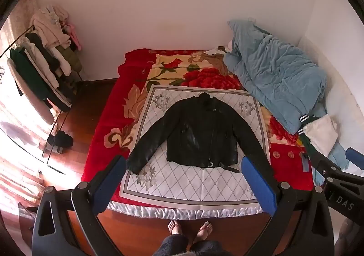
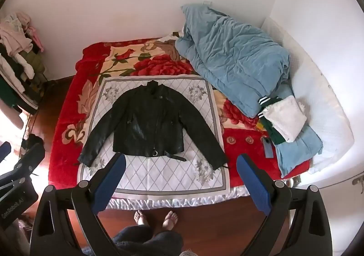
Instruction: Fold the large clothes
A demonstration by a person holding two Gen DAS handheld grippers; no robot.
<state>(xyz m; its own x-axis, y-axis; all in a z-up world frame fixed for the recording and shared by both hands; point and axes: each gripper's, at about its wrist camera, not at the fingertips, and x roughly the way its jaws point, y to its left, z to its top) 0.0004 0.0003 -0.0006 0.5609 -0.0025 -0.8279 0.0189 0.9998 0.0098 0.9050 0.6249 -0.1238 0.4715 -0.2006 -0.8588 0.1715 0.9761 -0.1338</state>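
Nearest, the person's bare feet [image 1: 190, 229] stand on the wood floor at the near edge of the bed [image 1: 102, 133]. Above them the left gripper [image 1: 184, 183] and the right gripper [image 2: 180, 178] hang released, jaws spread wide with nothing between the blue pads [image 1: 258, 184], both tilted downward toward the bed. Beyond the fingers, well apart from them, the black jacket [image 1: 200, 133] lies flat, front up, on a white diamond-patterned cloth [image 1: 182, 185]; its collar points far, its hem near, and its sleeves splay outward toward the near left and near right. Each gripper appears nearest the cuff on its own side. Farther right lies a blue quilt [image 1: 273, 76].
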